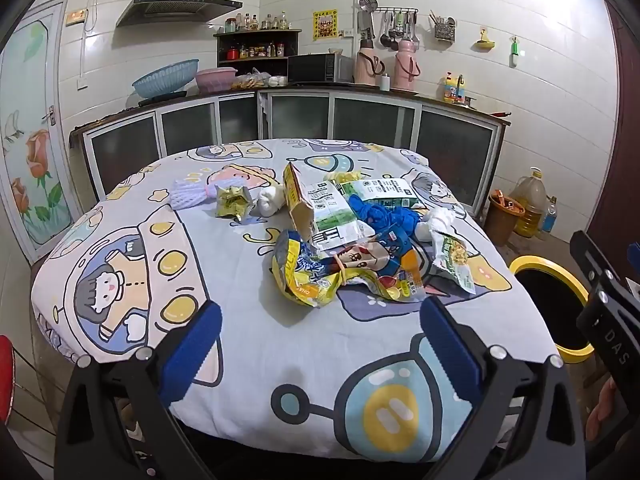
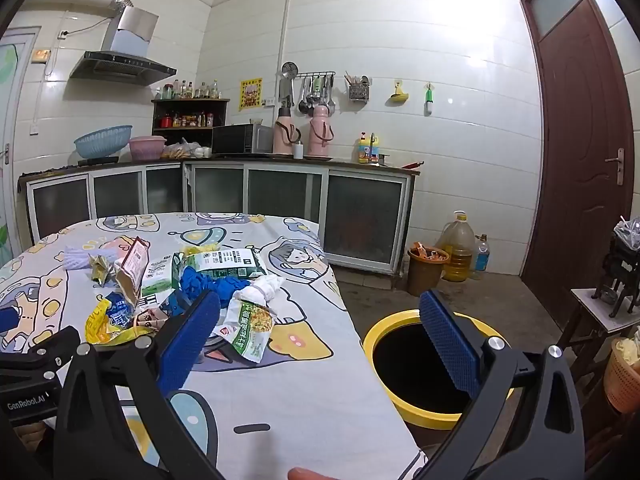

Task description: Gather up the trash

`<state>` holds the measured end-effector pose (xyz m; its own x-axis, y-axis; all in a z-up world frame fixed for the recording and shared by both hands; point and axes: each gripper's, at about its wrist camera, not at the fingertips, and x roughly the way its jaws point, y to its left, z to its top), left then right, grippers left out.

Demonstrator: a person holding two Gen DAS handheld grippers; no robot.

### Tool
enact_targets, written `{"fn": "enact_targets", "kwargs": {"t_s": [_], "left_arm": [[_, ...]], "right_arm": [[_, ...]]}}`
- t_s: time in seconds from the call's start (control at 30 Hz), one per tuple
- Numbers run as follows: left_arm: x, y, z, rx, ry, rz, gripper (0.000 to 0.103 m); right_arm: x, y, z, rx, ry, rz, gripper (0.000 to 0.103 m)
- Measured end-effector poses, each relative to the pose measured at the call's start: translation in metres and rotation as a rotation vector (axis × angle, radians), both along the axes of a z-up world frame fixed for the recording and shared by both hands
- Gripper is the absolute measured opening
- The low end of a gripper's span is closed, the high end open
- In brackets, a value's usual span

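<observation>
A heap of trash lies mid-table on the cartoon-print cloth [image 1: 256,336]: a yellow snack bag [image 1: 316,276], a torn cardboard box [image 1: 298,196], a green-and-white packet [image 1: 380,192], blue crumpled plastic [image 1: 380,214], a green noodle packet [image 1: 454,262], white wads and a gold foil wrapper [image 1: 232,200]. My left gripper [image 1: 320,316] hovers open over the near side of the table, just short of the yellow bag. My right gripper [image 2: 320,316] is open at the table's right edge, its right finger over the yellow-rimmed bin [image 2: 424,364]. The noodle packet [image 2: 250,328] lies just beyond its left finger.
The yellow-rimmed bin [image 1: 556,304] stands on the floor right of the table. A brown bucket [image 2: 426,272], oil jug [image 2: 458,246] and bottle sit by the cabinets. A small side table [image 2: 600,316] and orange basket [image 2: 624,376] are at far right. Kitchen counters run behind.
</observation>
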<state>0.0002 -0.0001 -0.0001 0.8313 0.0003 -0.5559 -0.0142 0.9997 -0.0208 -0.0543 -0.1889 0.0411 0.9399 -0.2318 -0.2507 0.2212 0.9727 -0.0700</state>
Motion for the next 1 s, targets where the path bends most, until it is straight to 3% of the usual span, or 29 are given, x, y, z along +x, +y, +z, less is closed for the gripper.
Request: {"fn": "enact_targets", "kwargs": {"t_s": [1.0], "left_arm": [[-0.0001, -0.0001, 0.0, 0.003, -0.002, 0.001, 0.096]], "right_arm": [[0.0013, 0.0007, -0.0011, 0.0, 0.005, 0.001, 0.096]]}}
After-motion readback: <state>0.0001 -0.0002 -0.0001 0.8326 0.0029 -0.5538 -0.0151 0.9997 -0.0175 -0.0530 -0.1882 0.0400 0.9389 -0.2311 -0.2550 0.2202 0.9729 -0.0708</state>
